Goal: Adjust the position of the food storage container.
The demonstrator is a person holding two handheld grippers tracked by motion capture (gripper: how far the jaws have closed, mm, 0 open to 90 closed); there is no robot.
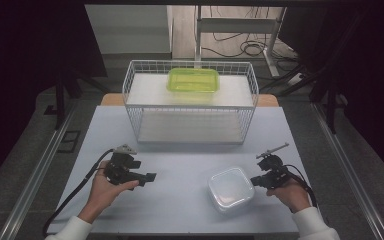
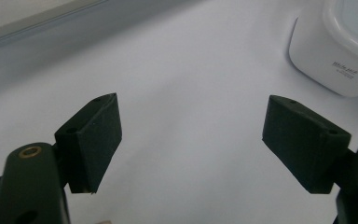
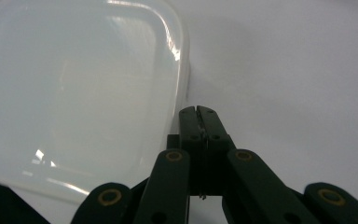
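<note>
The white lidded container [image 1: 231, 189] was seen on the near right of the table [image 1: 180, 160], its translucent lid shut, so nothing inside could be made out. The right gripper [image 1: 253, 180] was held just beside its right edge, jaws pressed together with nothing pinched between them; in the right gripper view the closed tips [image 3: 198, 112] were seen right at the container's rim [image 3: 179, 70], and contact could not be judged. On the near left, the left gripper [image 1: 152, 177] was kept well apart from the container, its jaws spread wide over bare tabletop, the pads [image 2: 95, 140] gripping nothing. Farther back, a white wire rack [image 1: 190, 102] was set in the middle of the table, and a green lidded box [image 1: 193, 80] was resting on its top shelf, contents not discernible.
</note>
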